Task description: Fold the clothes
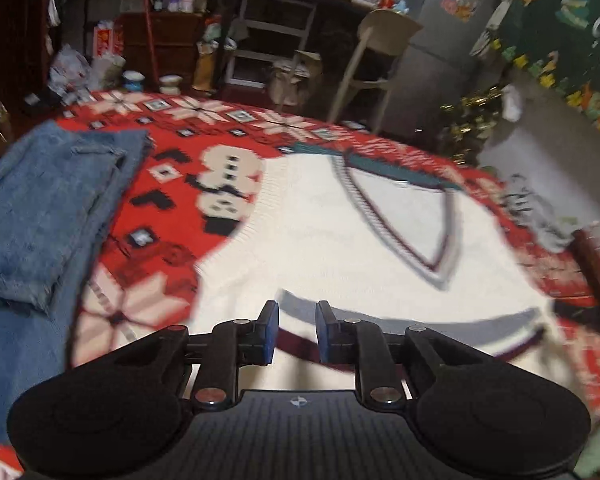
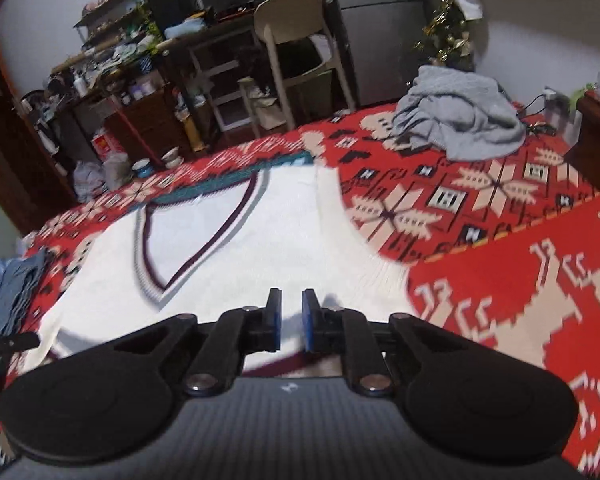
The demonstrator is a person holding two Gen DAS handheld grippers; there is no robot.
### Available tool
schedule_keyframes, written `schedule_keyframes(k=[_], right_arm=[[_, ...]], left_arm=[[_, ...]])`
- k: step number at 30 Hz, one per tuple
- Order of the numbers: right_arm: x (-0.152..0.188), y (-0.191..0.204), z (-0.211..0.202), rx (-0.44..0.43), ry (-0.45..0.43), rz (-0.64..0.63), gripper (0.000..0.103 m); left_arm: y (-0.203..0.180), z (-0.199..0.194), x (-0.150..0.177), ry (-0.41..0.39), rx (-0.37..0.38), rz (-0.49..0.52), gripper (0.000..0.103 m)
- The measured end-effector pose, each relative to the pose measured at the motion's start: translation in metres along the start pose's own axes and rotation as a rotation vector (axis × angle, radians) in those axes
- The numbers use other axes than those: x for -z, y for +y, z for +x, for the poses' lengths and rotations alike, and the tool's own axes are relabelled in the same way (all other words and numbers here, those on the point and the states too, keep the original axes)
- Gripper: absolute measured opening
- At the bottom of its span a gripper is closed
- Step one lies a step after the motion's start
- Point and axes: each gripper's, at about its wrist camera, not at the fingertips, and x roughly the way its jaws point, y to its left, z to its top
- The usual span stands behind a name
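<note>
- White V-neck vest (image 1: 340, 248) spread flat on the red patterned blanket (image 1: 172, 184), neck at the far end — ready for folding.
- Left gripper (image 1: 297, 330) over near hem, fingers a little apart, pinching nothing.
- Right gripper (image 2: 291, 320) same — small gap, nothing held.
- Folded jeans (image 1: 48, 216) parked far left; grey heap (image 2: 456, 120) waiting far right.

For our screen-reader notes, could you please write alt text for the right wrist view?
A white V-neck knit vest lies flat on a red patterned blanket, with the right claw just above its near hem, narrowly parted. A crumpled grey garment sits farther back.
</note>
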Motion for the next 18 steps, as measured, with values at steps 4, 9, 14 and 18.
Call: schedule_keyframes(k=[4, 9, 14, 18], right_arm=[[0.018, 0.025, -0.006, -0.018, 0.059, -0.067, 0.013], [0.044, 0.049, -0.017, -0.125, 0.171, -0.016, 0.017], [0.063, 0.058, -0.035, -0.198, 0.227, 0.06, 0.017], [0.08, 0.054, -0.04, -0.283, 0.303, 0.175, 0.017]], left_arm=[[-0.017, -0.009, 0.021, 0.021, 0.085, -0.043, 0.019], [-0.035, -0.001, 0.046, 0.112, 0.21, -0.111, 0.017], [-0.047, 0.002, 0.071, 0.205, 0.273, -0.133, 0.017], [-0.046, -0.001, 0.085, 0.244, 0.304, -0.167, 0.015]])
